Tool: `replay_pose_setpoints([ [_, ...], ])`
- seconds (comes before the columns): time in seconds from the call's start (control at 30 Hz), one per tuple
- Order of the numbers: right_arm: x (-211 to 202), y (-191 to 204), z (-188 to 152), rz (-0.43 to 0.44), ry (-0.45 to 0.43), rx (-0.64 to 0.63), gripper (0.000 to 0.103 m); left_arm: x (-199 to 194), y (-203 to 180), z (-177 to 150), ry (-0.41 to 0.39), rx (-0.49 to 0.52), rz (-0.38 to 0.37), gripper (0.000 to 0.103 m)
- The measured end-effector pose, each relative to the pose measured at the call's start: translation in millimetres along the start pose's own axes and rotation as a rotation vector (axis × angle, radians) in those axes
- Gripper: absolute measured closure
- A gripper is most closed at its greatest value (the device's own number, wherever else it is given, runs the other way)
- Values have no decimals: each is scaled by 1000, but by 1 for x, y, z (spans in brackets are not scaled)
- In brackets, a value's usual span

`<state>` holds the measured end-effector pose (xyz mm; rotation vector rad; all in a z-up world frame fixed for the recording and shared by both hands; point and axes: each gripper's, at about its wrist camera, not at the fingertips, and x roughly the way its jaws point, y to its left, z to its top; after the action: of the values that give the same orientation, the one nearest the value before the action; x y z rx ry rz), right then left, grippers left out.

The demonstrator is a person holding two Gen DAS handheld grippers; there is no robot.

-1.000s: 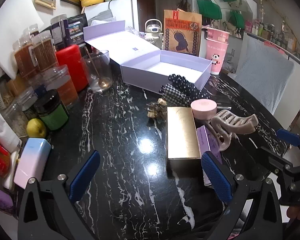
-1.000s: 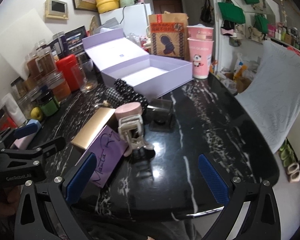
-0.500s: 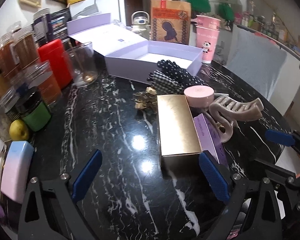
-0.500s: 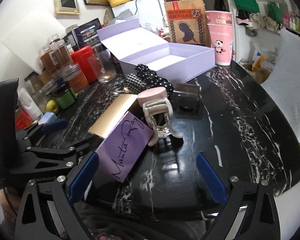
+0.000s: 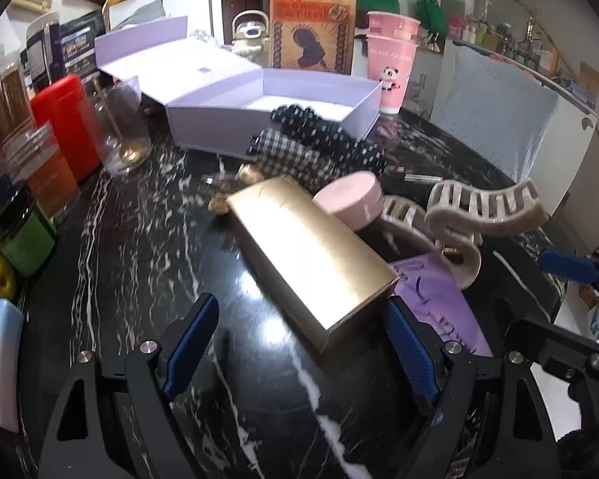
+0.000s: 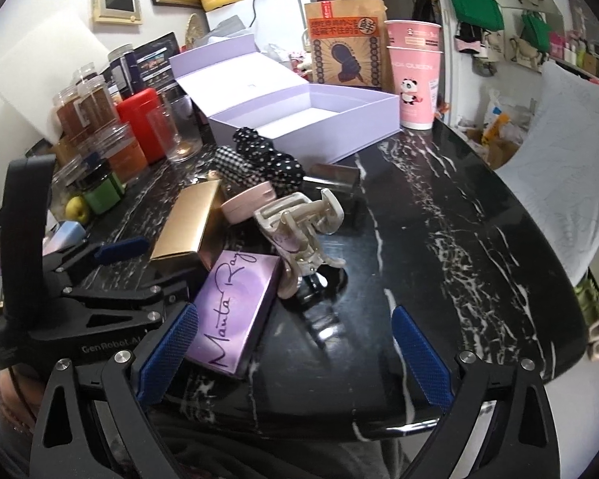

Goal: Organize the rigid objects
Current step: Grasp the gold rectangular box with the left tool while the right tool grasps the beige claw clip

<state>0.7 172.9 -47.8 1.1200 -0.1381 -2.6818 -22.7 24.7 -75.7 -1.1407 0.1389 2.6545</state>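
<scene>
The left claw (image 5: 299,343) sits low over the black marbled surface (image 5: 139,247), pointing toward the clutter at the middle. Its blue-padded fingers (image 5: 189,339) are spread wide and hold nothing. The near end of the gold box (image 5: 311,255) lies between them, close to the right pad; whether that pad touches the box cannot be told.

The right claw (image 6: 295,355) hangs at the near edge of the surface (image 6: 439,219), also low and level, fingers (image 6: 419,355) spread wide and empty. Its left pad is just beside the near corner of the purple box (image 6: 235,307), which lies flat with dark script on its lid. The left claw's black frame (image 6: 80,291) shows at the left of this view, with its blue tip near the gold box (image 6: 187,223).

Beyond the purple box a beige hair clip (image 6: 299,235) rests partly on it, teeth upward. A pink round case (image 6: 247,201) sits beside the gold box, touching or nearly so. Behind these lie a checked and a polka-dot scrunchie (image 6: 259,163), close together. An open lavender box (image 6: 311,123) stands farther back, its lid laid open. Jars (image 6: 112,147) crowd the left edge.
</scene>
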Motion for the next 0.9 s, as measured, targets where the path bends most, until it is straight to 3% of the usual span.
replay_pose_setpoints([
  [0.2, 0, -9, 3, -1, -17, 17, 3, -3, -5, 14, -35, 0, -29, 18],
  [0.4, 13, -21, 13, 9, -26, 29, 3, 14, -3, 24, -7, -25, 15, 18],
  [0.47, 16, -23, 15, 6, -23, 27, 3, 16, -1, 24, -2, -39, 2, 33],
  [0.63, 18, -26, 15, 27, -18, 31, 3, 14, 2, 22, -14, -47, 13, 48],
  [0.8, 16, -23, 16, 36, -28, 10, 3, 5, 10, 15, -5, -34, 29, 58],
  [0.9, 16, -17, 19, 50, -35, -11, 3, 1, 13, 11, 3, -11, 32, 58],
])
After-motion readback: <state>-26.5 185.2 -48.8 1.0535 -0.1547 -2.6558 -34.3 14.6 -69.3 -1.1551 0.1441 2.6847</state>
